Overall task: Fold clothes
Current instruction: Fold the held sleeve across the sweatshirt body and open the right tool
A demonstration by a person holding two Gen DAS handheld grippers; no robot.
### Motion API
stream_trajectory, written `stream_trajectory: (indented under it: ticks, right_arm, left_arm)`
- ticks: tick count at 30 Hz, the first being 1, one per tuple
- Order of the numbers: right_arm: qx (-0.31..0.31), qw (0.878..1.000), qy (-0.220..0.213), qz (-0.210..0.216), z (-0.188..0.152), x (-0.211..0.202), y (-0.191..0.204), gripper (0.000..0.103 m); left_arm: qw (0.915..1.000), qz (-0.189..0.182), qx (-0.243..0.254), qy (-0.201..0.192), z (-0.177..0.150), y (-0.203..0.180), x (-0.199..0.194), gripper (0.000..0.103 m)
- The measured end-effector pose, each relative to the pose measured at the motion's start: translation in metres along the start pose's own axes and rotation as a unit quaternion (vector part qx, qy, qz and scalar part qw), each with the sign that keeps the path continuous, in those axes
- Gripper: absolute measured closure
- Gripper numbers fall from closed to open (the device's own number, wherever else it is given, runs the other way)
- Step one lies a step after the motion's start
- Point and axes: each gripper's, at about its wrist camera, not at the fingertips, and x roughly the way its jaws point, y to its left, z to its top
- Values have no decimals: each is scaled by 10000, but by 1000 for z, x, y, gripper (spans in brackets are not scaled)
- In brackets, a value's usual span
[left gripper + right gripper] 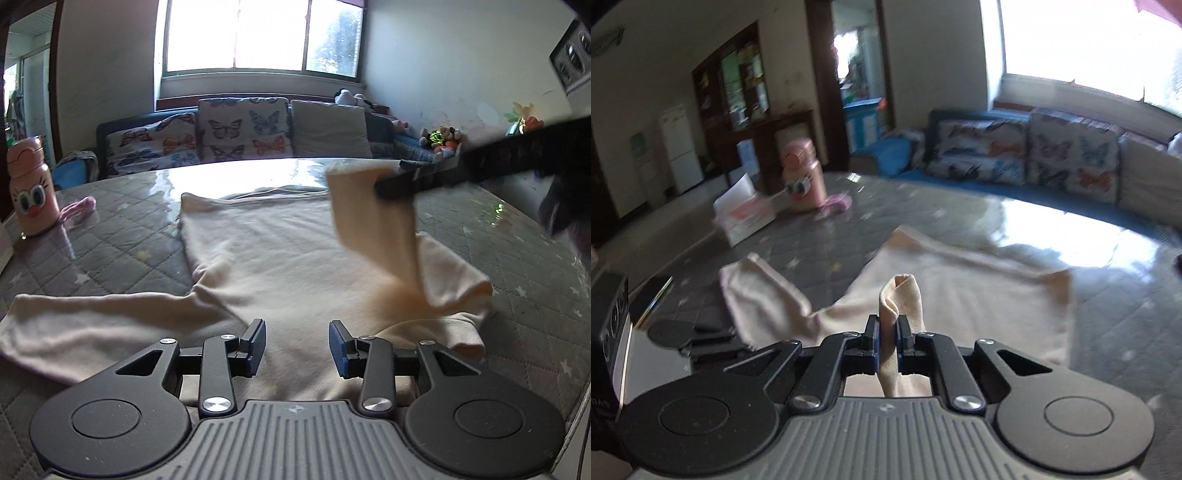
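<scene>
While the right gripper (887, 334) has its jaws pinched nearly shut on a thin fold of the cream sleeve (900, 295), the hold looks slight: only a narrow ridge of cloth pokes up past the pads, and a quick swing could, I judge, pull it free and drop the sleeve short of the body. In the left view that sleeve hangs lifted and blurred from the dark fingers, over the right part of the garment. The left gripper (296, 347) stands partly open with nothing between its pads, hovering low over the near part of the cream garment (273, 254); it holds the cloth down nowhere, so a pull from the right could, I think, drag the whole piece and wrinkle it across the quilted grey table cover (122, 251).

The garment lies flat in the middle of the table, its other sleeve (85, 317) stretched out to the left. Further out stand a pink cartoon-faced bottle (31, 188) with a small pink cloth (79, 206) beside it, and in the right view a tissue box (742, 218) nearby. All sit well apart from the garment, so nothing blocks the fold. A sofa with butterfly cushions (236, 133) lies beyond the table.
</scene>
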Motion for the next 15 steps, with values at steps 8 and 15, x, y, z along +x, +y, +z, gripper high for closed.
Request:
stream_trajectory:
  ticks: [8,15]
  right_arm:
    - [22,9996,100,249,-17,-12,-7,87]
    - [271,9978,455,-399,-47,-27,-58,87]
  left_arm:
    - [10000,74,52,-11,0,2,-8,62]
    - [10000,40,88,19,8,-4,1,64]
